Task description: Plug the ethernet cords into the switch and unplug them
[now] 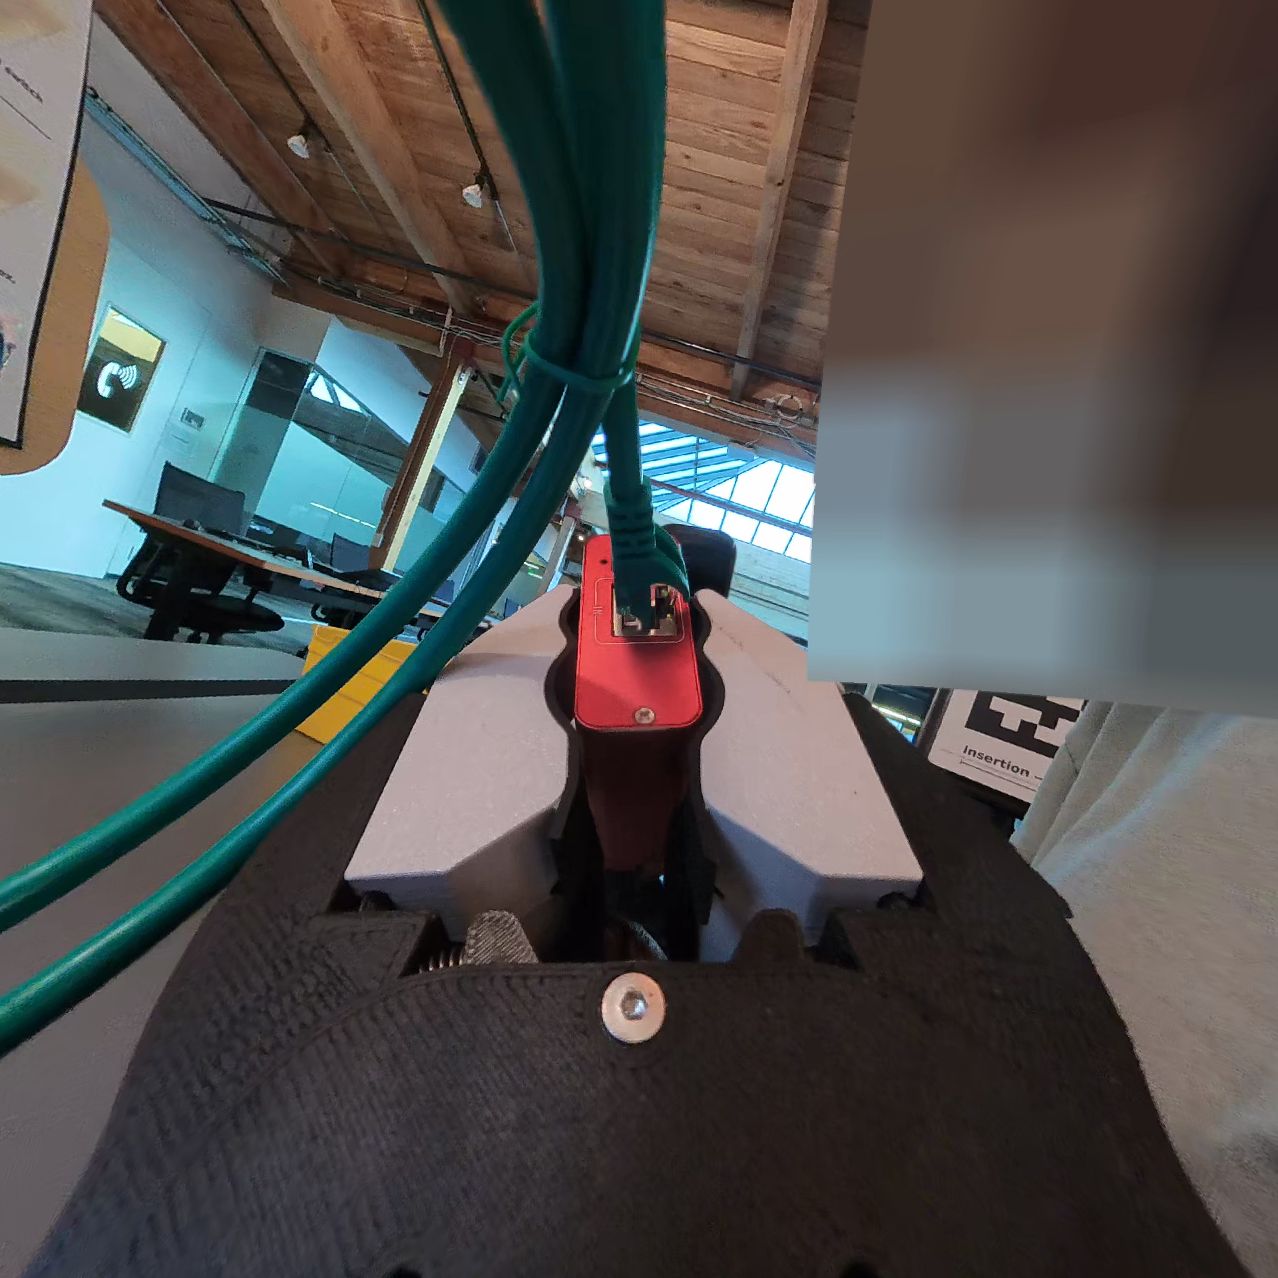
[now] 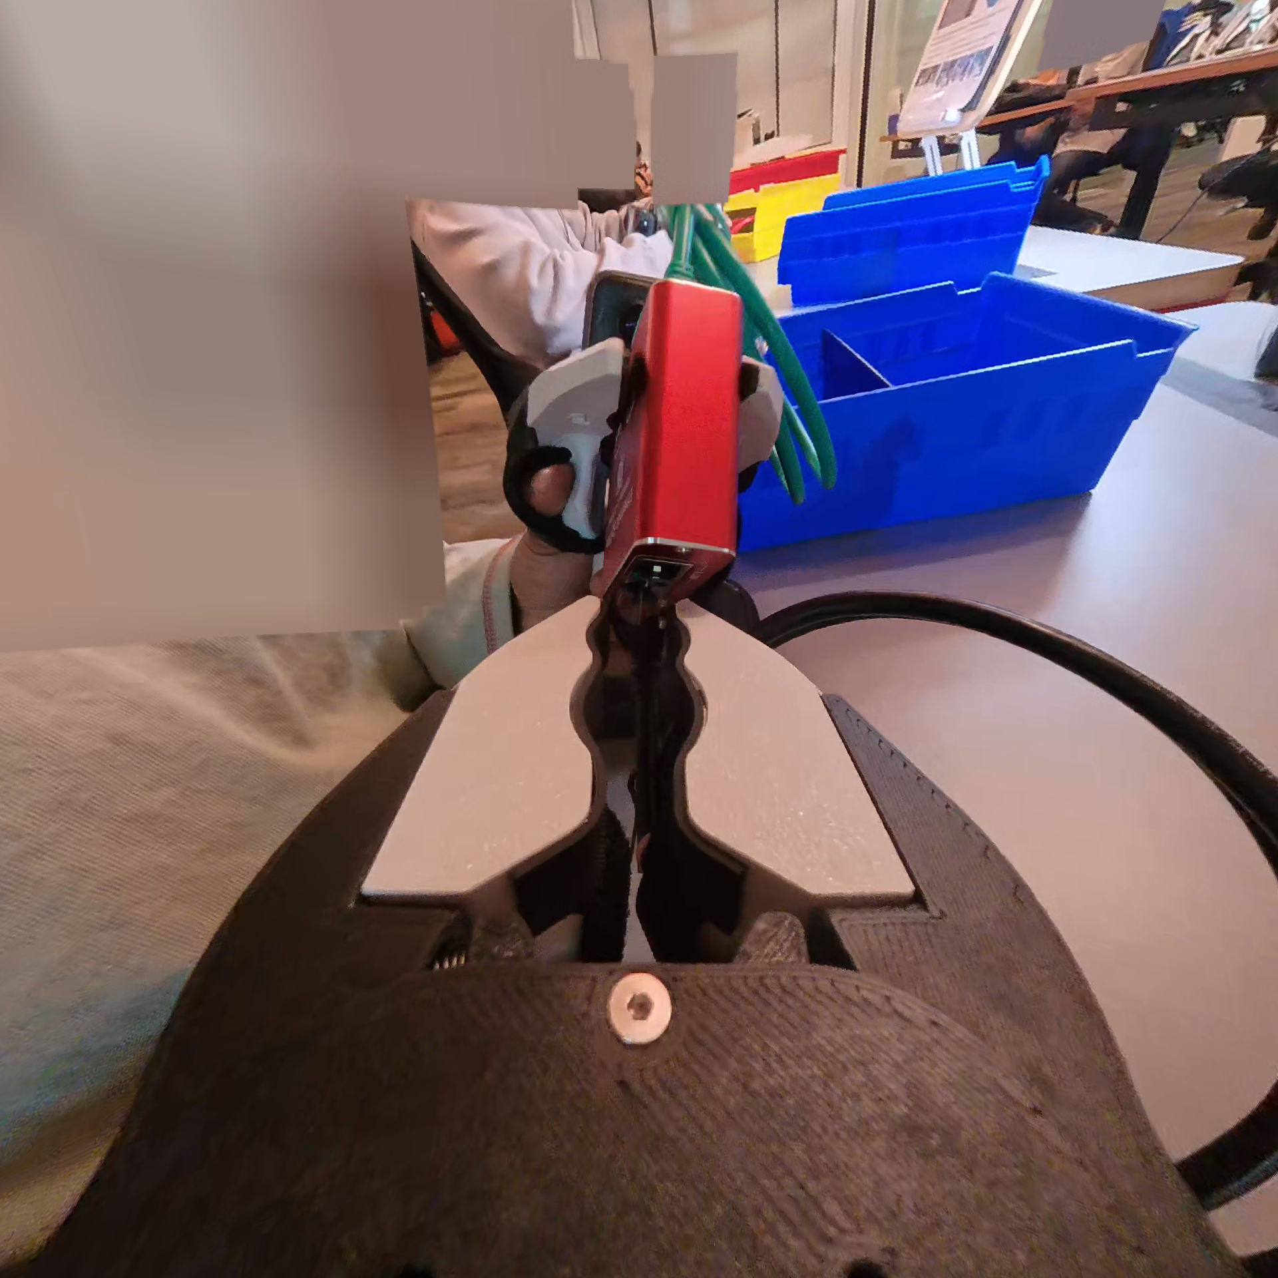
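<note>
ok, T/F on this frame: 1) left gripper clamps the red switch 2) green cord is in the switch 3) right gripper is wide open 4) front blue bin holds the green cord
1) True: the left gripper is shut on the red switch.
2) True: the green ethernet cord has its plug in a port.
3) False: the right gripper is shut on a black cord plug at the switch's other end.
4) False: the blue bin looks empty; the green cord hangs in front.

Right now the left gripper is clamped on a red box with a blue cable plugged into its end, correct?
Nearly. In the left wrist view the left gripper is clamped on the red box, but the cable plugged into its end is green, not blue.
</note>
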Motion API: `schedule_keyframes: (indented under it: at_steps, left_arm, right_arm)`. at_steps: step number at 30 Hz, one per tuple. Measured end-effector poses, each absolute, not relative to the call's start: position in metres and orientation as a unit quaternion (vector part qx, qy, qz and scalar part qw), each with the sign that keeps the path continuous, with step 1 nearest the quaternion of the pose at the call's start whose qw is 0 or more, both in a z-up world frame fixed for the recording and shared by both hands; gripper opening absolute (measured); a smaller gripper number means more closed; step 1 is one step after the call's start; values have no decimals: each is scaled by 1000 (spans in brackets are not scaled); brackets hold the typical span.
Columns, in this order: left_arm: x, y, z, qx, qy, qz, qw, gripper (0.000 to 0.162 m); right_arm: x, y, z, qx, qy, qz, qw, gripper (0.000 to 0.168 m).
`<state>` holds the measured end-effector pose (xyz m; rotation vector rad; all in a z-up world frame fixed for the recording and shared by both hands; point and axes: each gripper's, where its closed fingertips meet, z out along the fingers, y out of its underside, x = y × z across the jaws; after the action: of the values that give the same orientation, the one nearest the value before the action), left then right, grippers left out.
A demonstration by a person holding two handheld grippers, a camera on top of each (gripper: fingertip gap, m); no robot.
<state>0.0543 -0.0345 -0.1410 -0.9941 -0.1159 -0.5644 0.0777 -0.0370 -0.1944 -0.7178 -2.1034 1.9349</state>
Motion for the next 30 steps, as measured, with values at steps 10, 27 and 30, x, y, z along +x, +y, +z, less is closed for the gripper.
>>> schedule_keyframes:
  at_steps: [10,27,30]
  left_arm:
    - [47,-35,-141,-455,-82,-270,845,29]
    - [41,-35,-142,-450,-107,-270,844,28]
    - [45,-32,-143,-468,-96,-266,837,29]
  right_arm:
    - [74,-42,-198,-252,-692,665,124,16]
    - [66,-45,-199,-290,-671,665,153,13]
    - [69,-41,-198,-286,-673,663,162,13]
